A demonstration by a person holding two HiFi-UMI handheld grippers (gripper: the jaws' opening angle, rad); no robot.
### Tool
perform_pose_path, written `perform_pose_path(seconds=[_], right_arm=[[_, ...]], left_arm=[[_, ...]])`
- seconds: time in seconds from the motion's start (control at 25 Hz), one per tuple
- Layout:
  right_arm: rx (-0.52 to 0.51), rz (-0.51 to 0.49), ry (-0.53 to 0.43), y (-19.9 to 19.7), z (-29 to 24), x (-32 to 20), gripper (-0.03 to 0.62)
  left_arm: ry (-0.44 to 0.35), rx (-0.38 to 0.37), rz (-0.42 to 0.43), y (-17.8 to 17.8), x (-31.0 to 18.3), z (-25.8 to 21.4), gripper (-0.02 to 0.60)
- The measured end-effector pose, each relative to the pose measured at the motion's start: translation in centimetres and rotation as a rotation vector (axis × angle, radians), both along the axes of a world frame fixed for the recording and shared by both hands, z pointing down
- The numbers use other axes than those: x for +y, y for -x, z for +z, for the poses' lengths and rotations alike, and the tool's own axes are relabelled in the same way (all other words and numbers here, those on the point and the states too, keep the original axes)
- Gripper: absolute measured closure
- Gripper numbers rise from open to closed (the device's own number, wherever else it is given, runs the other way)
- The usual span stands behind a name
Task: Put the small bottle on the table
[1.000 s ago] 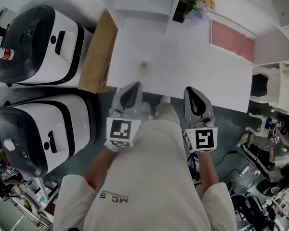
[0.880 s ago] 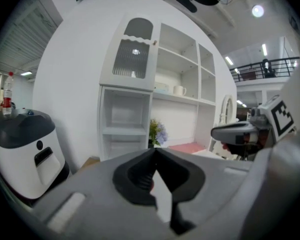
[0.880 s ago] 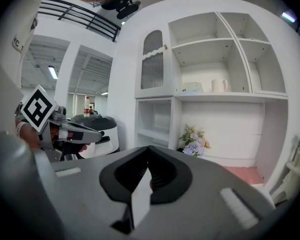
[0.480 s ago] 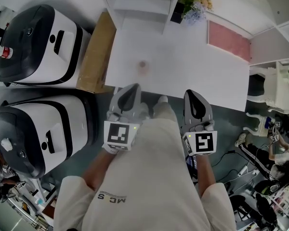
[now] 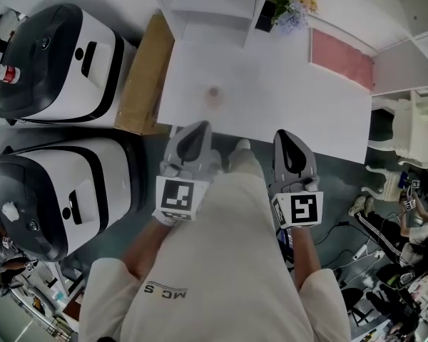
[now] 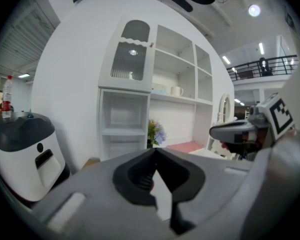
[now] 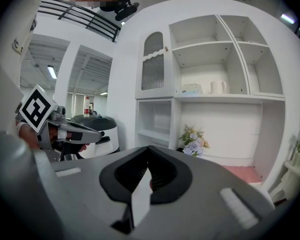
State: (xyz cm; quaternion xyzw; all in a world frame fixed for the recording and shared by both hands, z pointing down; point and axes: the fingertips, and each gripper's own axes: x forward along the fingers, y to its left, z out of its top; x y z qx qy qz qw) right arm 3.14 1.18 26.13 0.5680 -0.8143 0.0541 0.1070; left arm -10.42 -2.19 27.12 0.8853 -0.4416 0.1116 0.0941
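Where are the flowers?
In the head view, the flowers sit at the far end of the white table, just left of the pink mat.

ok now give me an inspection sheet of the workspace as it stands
surface: white rectangular table, mostly bare
job's things: small brownish bottle-like item stands on the table, apart from both grippers; too small to confirm
clutter: pink rectangular mat and bunch of flowers at the table's far side
grippers: left gripper shut, empty; right gripper shut, empty; both held at the person's waist
cables: dark cables on the floor at right
surroundings: two large white-and-black machines, brown cardboard box, white shelf cabinet
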Motion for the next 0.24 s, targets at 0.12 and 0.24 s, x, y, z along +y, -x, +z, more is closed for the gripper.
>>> perform_pose_path(seconds=[0.12, 0.24], right_arm=[[0.001, 0.002, 0.003, 0.07, 0.01, -0.23, 0.602], [-0.002, 0.003, 0.005, 0.5, 0.02, -0.32, 0.602]], left_arm=[[0.003, 0.002, 0.0, 0.06, -0.1, 0.03, 0.581], [0.006, -0.001, 0.004, 0.37, -0.12, 0.09, 0.581]])
